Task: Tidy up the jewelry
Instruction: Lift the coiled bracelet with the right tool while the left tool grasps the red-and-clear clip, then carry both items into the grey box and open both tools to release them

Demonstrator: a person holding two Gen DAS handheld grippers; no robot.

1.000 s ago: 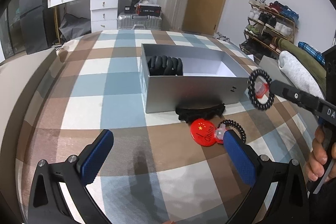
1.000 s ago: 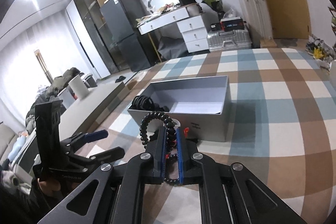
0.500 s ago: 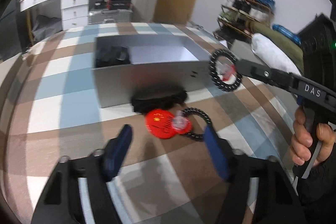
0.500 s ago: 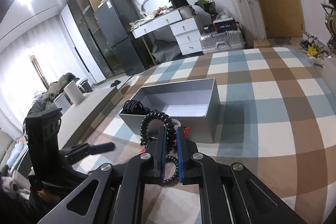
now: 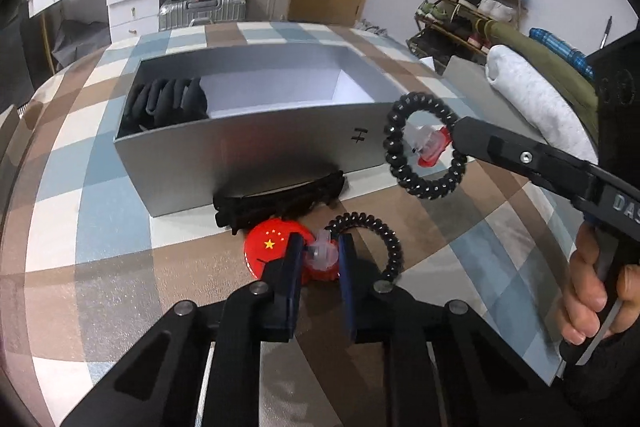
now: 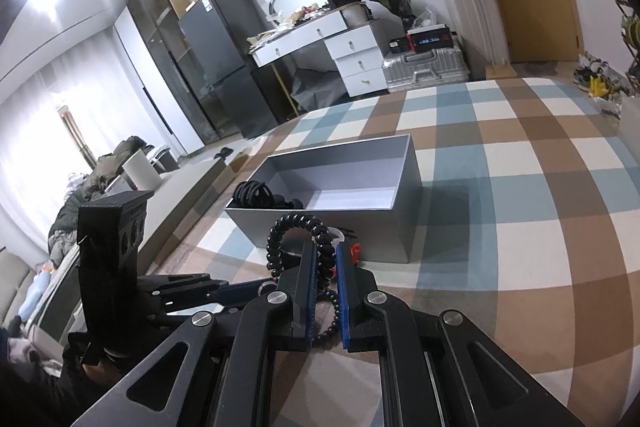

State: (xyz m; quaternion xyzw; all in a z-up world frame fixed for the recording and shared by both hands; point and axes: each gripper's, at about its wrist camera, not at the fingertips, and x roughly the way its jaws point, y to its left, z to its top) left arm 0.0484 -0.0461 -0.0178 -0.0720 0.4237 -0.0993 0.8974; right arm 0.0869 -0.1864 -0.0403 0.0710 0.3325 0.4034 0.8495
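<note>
A silver box (image 5: 248, 147) stands on the checked cloth, with black hair ties (image 5: 164, 99) piled in its left end. In front of it lie a black hair band (image 5: 280, 203), a red round badge (image 5: 268, 247) and a black spiral hair tie (image 5: 384, 239) with a clear and red charm (image 5: 320, 257). My left gripper (image 5: 320, 255) is closing, and its blue pads press on that charm from both sides. My right gripper (image 6: 324, 255) is shut on another black spiral hair tie (image 6: 300, 239), held in the air near the box's right front corner (image 5: 426, 147).
The checked cloth (image 5: 100, 267) spreads around the box. A rolled grey blanket (image 5: 532, 107) and a shoe rack (image 5: 464, 11) are to the right. A white desk (image 6: 320, 35), suitcases (image 6: 424, 67) and a dark fridge (image 6: 224, 67) stand at the back. A hand (image 5: 592, 291) grips the right tool.
My left gripper moved forward and down to the hair tie on the cloth, and its jaws went from wide apart to narrow around the charm. The right gripper kept its hair tie nearly still.
</note>
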